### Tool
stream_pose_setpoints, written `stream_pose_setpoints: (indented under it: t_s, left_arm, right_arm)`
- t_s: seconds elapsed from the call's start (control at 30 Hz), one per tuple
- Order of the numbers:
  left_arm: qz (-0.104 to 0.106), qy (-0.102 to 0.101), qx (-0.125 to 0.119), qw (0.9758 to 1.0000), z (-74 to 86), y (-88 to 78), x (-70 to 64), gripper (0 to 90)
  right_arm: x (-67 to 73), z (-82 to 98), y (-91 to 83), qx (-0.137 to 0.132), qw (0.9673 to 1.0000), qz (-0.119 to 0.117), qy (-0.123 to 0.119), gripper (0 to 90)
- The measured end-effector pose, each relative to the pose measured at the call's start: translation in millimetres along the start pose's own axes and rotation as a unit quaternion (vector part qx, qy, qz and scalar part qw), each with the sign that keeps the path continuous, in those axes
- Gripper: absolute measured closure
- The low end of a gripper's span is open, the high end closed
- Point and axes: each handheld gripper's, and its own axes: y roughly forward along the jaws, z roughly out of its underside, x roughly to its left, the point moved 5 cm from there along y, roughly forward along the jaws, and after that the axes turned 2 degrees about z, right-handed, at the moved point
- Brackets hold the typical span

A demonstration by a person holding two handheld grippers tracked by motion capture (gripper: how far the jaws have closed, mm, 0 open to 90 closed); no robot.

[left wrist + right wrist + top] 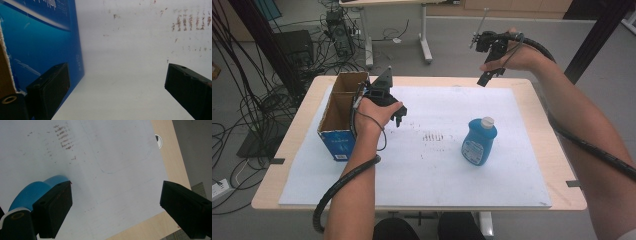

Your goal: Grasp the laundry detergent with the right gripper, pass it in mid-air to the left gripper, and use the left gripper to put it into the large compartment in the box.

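The blue plastic bottle with a white screw cap (479, 141) stands upright on the white sheet (492, 185) that covers the bench, a little toward four o'clock from the sheet's middle, with nothing touching it. At about nine o'clock, near the sheet's left edge, the open-topped cardboard box with blue printed sides (341, 112) stands with two empty-looking compartments; its inside is partly hidden.

The left tool (398, 116) hovers just beside the box's right wall, its jaws wide apart over bare sheet and holding nothing; the left gripper view shows the blue side of the box (37, 45) close to one jaw. The right tool (490, 75) hangs above the far edge of the bench, at about one o'clock from the bottle and well apart from it, jaws also apart and empty, with the bottle (37, 191) low behind one jaw in its own view.

Judging by this layout, the work looks barely begun: the bottle is not yet gripped, and the grasp, lift and likely placing into the box all remain.
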Motion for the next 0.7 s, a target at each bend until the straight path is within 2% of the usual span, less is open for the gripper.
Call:
stream_pose_setpoints:
  t_s: [0.33,0.7]
  left_arm:
    - [0.000,-0.001,0.000,1.0000,0.0,-0.5,-1.1,6.6]
    - [0.001,-0.001,-0.002,1.0000,2.2,-0.9,-4.8,6.6]
  right_arm:
    - [2.6,-0.8,-1.1,0.000,1.0000,-0.004,-0.005,10.7]
    - [7.5,10.7,-4.6,-0.003,0.9999,-0.015,-0.002,10.2]
